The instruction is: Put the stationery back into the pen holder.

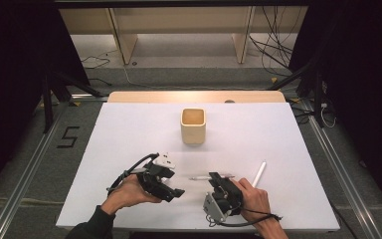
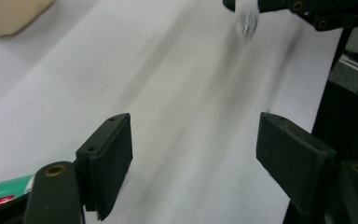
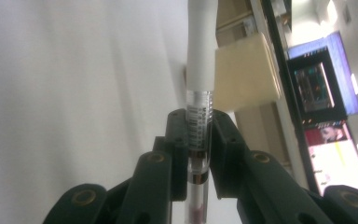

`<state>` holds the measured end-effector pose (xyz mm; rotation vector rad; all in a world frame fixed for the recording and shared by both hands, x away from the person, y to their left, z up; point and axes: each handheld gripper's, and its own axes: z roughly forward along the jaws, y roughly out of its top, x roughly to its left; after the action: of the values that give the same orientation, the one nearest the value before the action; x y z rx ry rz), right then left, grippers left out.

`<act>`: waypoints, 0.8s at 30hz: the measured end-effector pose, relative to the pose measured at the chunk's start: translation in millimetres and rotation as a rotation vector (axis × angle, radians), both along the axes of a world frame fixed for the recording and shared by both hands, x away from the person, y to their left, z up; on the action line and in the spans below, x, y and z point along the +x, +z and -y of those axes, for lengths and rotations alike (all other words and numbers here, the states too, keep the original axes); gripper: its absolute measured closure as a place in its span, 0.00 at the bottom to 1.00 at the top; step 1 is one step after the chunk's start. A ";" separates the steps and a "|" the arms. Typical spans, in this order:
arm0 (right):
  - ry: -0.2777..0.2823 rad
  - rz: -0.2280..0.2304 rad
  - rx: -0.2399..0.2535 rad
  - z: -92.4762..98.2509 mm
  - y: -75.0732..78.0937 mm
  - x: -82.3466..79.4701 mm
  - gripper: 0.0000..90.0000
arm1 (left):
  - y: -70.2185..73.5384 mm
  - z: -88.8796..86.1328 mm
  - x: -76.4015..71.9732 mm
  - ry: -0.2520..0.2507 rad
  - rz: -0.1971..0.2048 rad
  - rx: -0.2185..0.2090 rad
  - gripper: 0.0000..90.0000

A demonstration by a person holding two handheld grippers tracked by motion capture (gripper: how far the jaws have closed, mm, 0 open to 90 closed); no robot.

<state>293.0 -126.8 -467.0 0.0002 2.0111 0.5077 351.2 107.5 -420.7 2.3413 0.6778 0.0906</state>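
Right tool (image 1: 214, 177) clamps a pen (image 3: 198, 122); left tool (image 2: 193, 154) gapes wide, empty

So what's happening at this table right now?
A person works with a hand-held gripper in each hand. The right gripper is clamped on a clear pen with a white grip. The left gripper is open with nothing between its jaws. A beige cup and another white pen rest on the white table.

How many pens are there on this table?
2. One pen is clamped in the right gripper, pointing toward the left gripper. The other, a white pen, lies loose on the table just right of that gripper. None shows inside the cup, though its bottom is hidden.
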 end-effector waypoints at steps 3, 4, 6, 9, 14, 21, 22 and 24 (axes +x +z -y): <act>-0.028 -0.031 0.085 5.7 7.7 8.7 0.88 | -1.3 -4.3 -0.2 0.026 0.026 -0.023 0.28; -0.038 -0.044 0.107 7.0 10.0 10.5 0.88 | -1.6 -6.2 -0.3 0.036 0.039 -0.034 0.28; -0.049 -0.066 0.154 11.0 17.2 17.2 0.88 | -2.2 -9.3 -0.8 0.058 0.065 -0.066 0.28; -0.059 -0.108 0.231 15.1 25.8 26.2 0.88 | -3.3 -13.7 -1.6 0.089 0.094 -0.098 0.28; -0.089 -0.212 0.409 21.7 37.7 41.8 0.88 | -8.7 -21.4 -2.8 0.135 0.121 -0.135 0.26; -0.096 -0.379 0.653 32.1 51.0 65.3 0.88 | -17.9 -33.1 -4.4 0.194 0.159 -0.171 0.24; -0.092 -0.398 0.683 33.1 52.8 68.5 0.88 | -18.9 -34.5 -4.4 0.208 0.160 -0.180 0.23; -0.088 -0.434 0.743 34.1 56.6 75.2 0.88 | -21.4 -40.5 -4.3 0.244 0.171 -0.207 0.22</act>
<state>368.2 -160.9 -410.4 0.6992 2.0992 1.2506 346.9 148.0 -442.1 2.0195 0.8422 0.3113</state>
